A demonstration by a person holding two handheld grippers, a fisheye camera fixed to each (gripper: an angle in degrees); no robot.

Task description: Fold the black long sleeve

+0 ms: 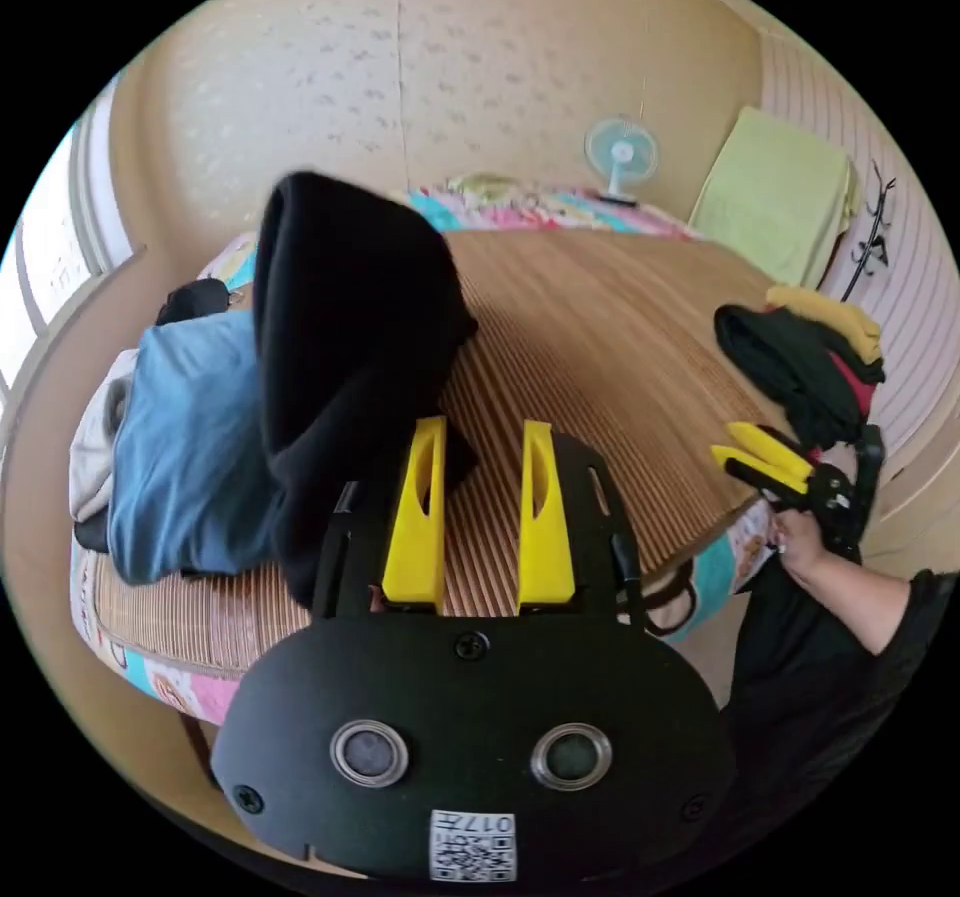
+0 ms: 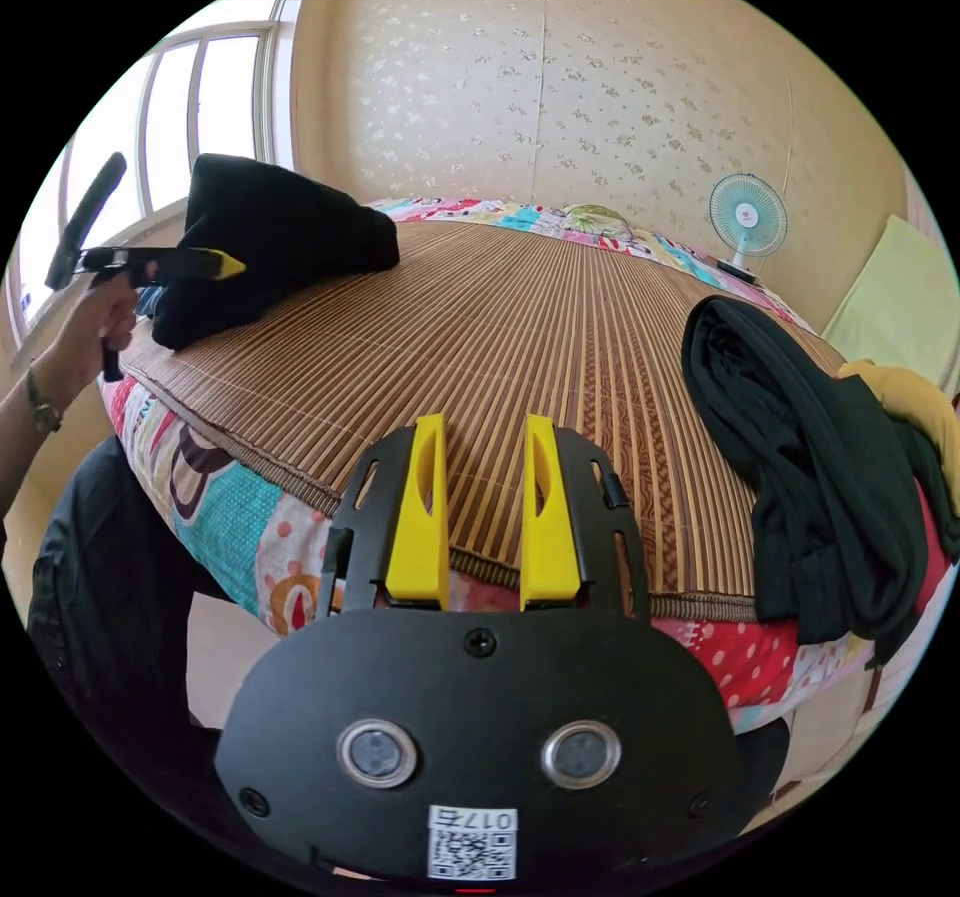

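L hand-held gripper (image 1: 483,437) jaws apart, empty | R hand-held gripper (image 2: 483,432) same | black garment (image 1: 350,337) heaped on mat (image 1: 620,357)

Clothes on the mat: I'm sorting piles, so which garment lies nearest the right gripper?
The dark garment heaped at the mat's edge beside the right gripper; the folded black one sits far across.

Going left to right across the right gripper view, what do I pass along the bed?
Hand holding the left gripper → folded black garment → bare bamboo mat → small fan against the wall → heap of dark clothes → yellow garment at the edge.
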